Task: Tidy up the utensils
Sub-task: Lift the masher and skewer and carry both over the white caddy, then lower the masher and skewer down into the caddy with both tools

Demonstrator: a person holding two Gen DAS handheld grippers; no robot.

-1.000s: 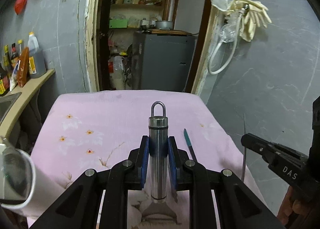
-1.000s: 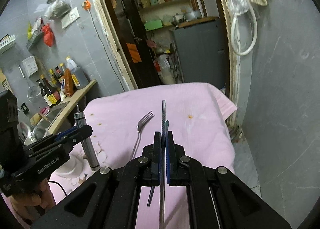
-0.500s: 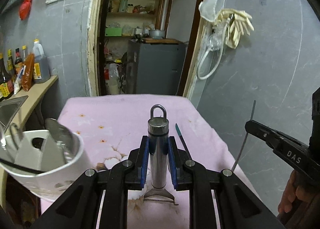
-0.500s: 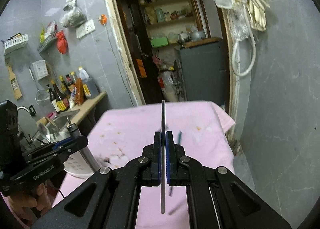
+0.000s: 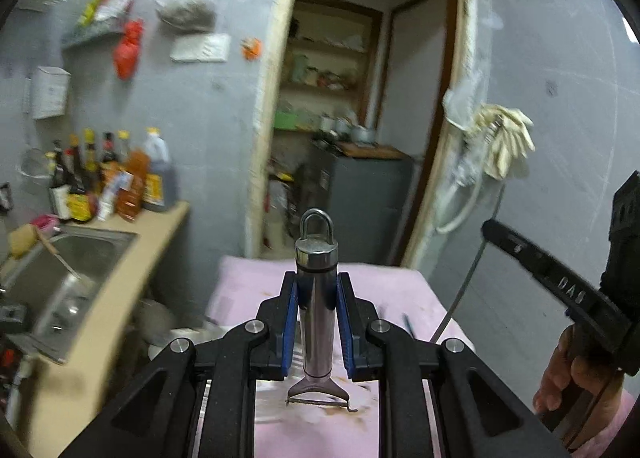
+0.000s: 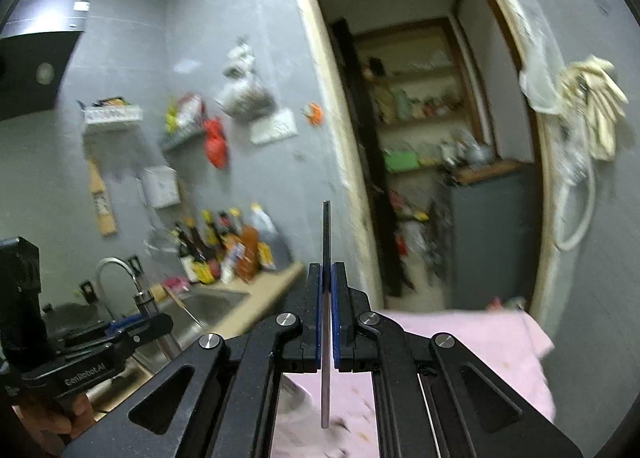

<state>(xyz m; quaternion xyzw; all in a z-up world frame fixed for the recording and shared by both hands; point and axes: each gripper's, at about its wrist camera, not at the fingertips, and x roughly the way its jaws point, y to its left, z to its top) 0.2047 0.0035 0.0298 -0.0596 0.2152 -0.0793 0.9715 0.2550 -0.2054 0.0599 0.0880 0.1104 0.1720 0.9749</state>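
Both utensils have been lifted higher and tilted up since half a second ago — the white holder that sat at lower left has dropped out of the left view, and the doorway and wall now fill both frames. A steel peeler [image 5: 316, 300] is clamped upright between the blue pads of the left gripper [image 5: 316, 322], its hanging loop on top and its blade end below the jaws, above the pink-covered surface [image 5: 400, 290]. A thin flat metal utensil [image 6: 326, 298] is held edge-on and pinched tight by the right gripper [image 6: 327, 318]; which kind of utensil it is cannot be told. One small dark item is left on the cloth, blurred. Off to the left, a sink [image 5: 68, 278] and sauce bottles [image 5: 108, 177] are seen. Judged from this, both pieces are mid-carry — a drop into the holder is probably still to come.
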